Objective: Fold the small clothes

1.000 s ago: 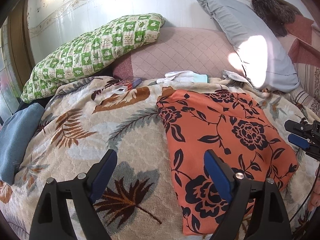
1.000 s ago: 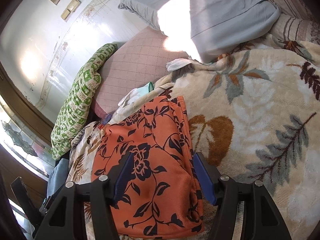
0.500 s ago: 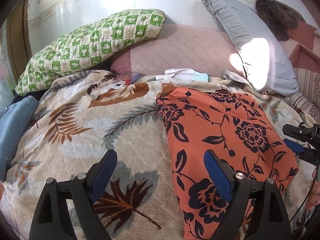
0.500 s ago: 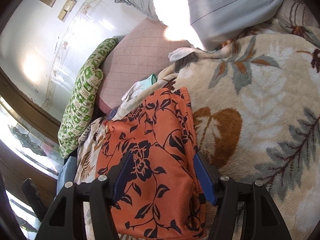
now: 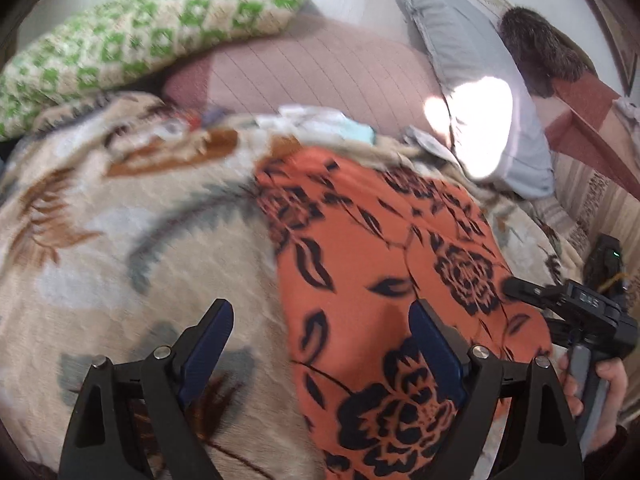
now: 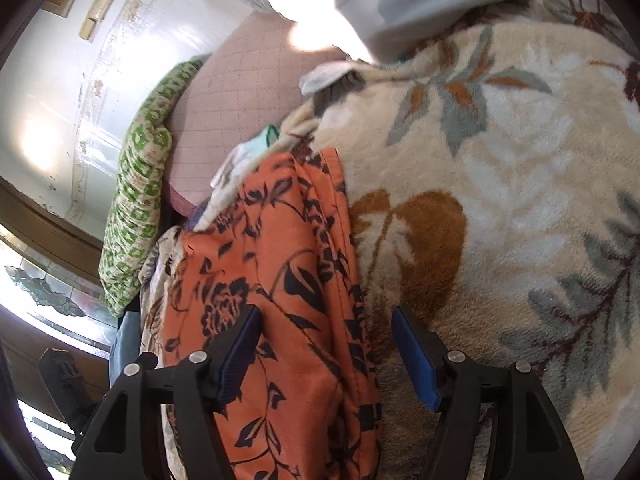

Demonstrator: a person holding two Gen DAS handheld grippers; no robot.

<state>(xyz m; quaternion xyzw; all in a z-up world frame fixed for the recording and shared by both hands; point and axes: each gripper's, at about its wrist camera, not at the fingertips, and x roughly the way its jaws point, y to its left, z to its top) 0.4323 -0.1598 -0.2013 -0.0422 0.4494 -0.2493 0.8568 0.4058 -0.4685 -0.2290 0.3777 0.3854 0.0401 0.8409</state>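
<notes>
Much of the left wrist view is smeared by motion blur, so the leaf print of the fleece blanket (image 5: 120,240) and the small pale clothes (image 5: 320,122) bunched at its far edge lose their outlines there. That plush, cream blanket with brown and grey-green leaves covers the bed and runs out of frame on every side. Behind it a quilted pink cushion (image 5: 312,76) leans on the wall, partly covered by a green-and-cream checked pillow (image 5: 152,28) and by a smooth grey pillow (image 5: 472,80) washed out by a patch of sun. A dark furry object (image 5: 536,52) beyond that pillow is too unclear to name.

On the blanket lies the orange floral garment (image 5: 380,264), soft and matte with black flowers, folded lengthwise; its near end is cut off below both views, and its stacked edges show along one side in the right wrist view.

Over its left edge, the left gripper (image 5: 320,344) hangs with jaws spread wide, pressing nothing. At its layered edge, the right gripper (image 6: 326,354) straddles the cloth with jaws opening, blue ribbed pads clear of the fabric. A hand (image 5: 600,392) grips its handle, partly hidden.
</notes>
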